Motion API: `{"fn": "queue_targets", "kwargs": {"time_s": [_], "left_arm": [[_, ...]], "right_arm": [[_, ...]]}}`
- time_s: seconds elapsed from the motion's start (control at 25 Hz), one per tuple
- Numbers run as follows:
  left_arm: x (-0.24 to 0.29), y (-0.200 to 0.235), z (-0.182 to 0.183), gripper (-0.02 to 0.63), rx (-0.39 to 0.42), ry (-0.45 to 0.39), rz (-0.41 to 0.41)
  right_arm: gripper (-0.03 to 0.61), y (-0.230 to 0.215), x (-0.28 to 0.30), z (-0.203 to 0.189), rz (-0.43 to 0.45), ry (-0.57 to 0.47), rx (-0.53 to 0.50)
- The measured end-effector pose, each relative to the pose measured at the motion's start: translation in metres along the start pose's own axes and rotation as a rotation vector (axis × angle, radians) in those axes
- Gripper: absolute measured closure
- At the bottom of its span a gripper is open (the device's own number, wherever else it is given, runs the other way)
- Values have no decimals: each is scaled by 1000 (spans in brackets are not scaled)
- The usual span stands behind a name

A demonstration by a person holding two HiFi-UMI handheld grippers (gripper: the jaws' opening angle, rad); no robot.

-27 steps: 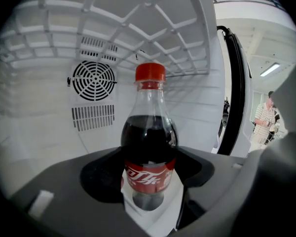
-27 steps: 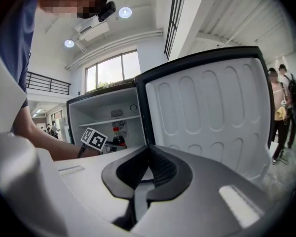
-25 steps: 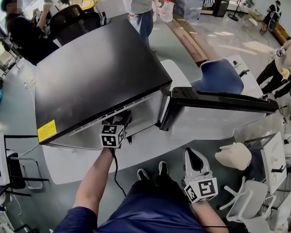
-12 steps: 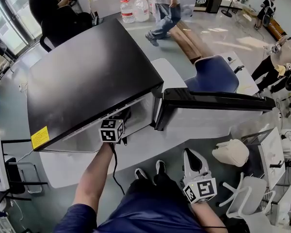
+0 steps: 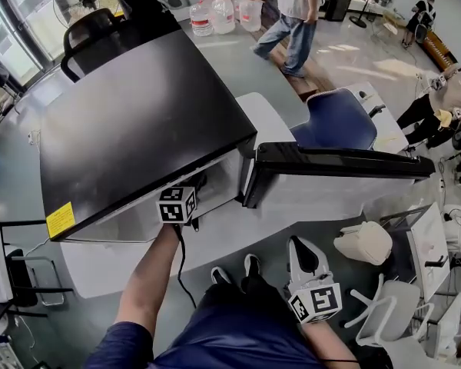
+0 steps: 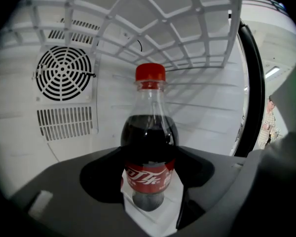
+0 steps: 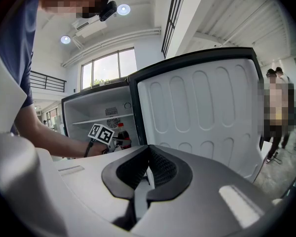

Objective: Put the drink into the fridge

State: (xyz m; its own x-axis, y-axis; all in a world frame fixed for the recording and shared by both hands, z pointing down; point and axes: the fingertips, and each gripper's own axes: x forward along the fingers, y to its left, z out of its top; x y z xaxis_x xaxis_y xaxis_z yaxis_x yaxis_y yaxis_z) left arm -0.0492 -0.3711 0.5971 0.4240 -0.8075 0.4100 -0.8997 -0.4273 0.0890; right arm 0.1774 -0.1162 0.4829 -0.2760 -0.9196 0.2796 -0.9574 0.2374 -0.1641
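Head view looks steeply down on the fridge [image 5: 138, 121], door [image 5: 346, 160] at 3 o'clock; left gripper view sits close inside it, right gripper view shares that interior from farther back

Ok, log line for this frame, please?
left hand-held gripper: shut on cola bottle, upright, inside fridge | right hand-held gripper: shut, empty | fridge door: open | phase: placing, not released

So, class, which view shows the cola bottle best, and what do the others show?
The left gripper view: the cola bottle fills the centre, upright between the left gripper's jaws. The right gripper view shows it small, far off inside the fridge. In the head view the fridge top hides it.
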Motion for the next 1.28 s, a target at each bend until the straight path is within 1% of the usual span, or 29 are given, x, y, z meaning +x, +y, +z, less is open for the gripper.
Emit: {"fn": "queue_targets", "kwargs": {"time_s": [0.12,0.44,0.6,0.76,0.88,1.0,1.12,1.28], "left_arm": [[-1,-1,0,302,12,1,5],[-1,-11,2,301,93,-4,-9],[-1,-13,2,301,94,-4,2],[-2,-13,0,301,94,-3,8],[1,-15,-3,301,105,13,0],[2,-16,-7,296,132,28,1],[-2,-17,-13,276,150,36,-5],[-9,-14,-14,268,144,36,-9]], "right_arm": [[572,2,1,-1,5,-1,-2],[572,6,3,-1,15,-14,6],[572,7,3,-1,26,-2,-2],[572,7,4,-1,27,-12,9],[572,9,7,1,37,-13,3],[572,12,10,1,45,-13,1],[572,17,11,-1,58,-5,4],[572,22,18,0,82,-4,-1]]}}
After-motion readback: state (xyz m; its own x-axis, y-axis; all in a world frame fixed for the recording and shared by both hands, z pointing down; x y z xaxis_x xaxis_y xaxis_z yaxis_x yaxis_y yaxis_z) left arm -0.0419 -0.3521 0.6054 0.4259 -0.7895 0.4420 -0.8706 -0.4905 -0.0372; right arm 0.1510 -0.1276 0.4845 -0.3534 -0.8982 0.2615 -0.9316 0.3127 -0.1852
